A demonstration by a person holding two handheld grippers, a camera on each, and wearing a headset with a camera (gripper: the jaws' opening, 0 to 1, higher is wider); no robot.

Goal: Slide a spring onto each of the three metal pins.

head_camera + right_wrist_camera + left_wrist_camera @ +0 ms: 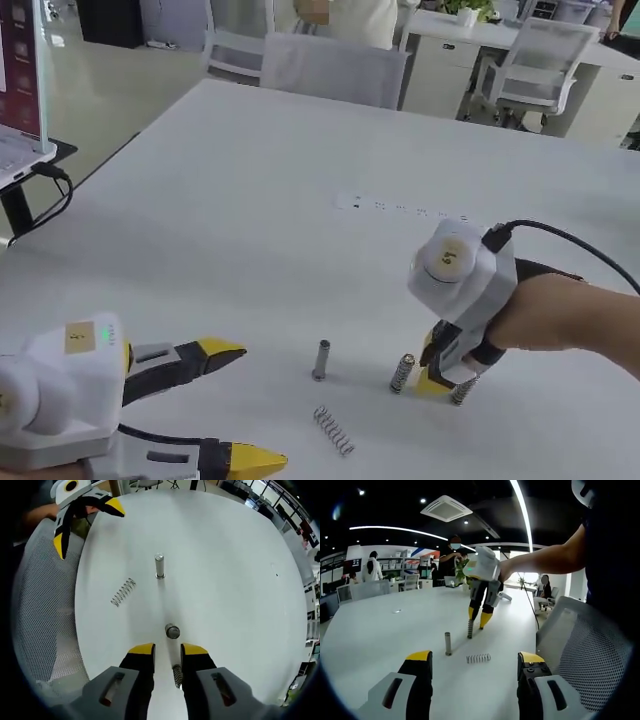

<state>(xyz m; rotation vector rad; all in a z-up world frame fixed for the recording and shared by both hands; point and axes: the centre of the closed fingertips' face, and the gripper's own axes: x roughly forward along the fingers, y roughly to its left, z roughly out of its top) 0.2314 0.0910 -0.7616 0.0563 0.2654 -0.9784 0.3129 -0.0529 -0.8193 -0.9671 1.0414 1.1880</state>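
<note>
Three short metal pins stand on the white table (250,200). The left pin (321,360) (159,565) (448,643) is bare. The middle pin (402,373) (172,631) (470,629) wears a spring. A third spring (462,390) (177,675) stands tilted between the jaws of my right gripper (440,382) (167,651) (478,617), close to one jaw; the jaws are a little apart and point down at the table. A loose spring (333,430) (123,591) (478,658) lies flat near the bare pin. My left gripper (245,405) (475,659) (85,525) waits wide open, holding nothing.
A laptop (20,110) with a cable sits on a stand at the far left. A grey mesh chair (335,65) stands at the table's far edge, with more chairs and desks behind. People stand in the background (372,567).
</note>
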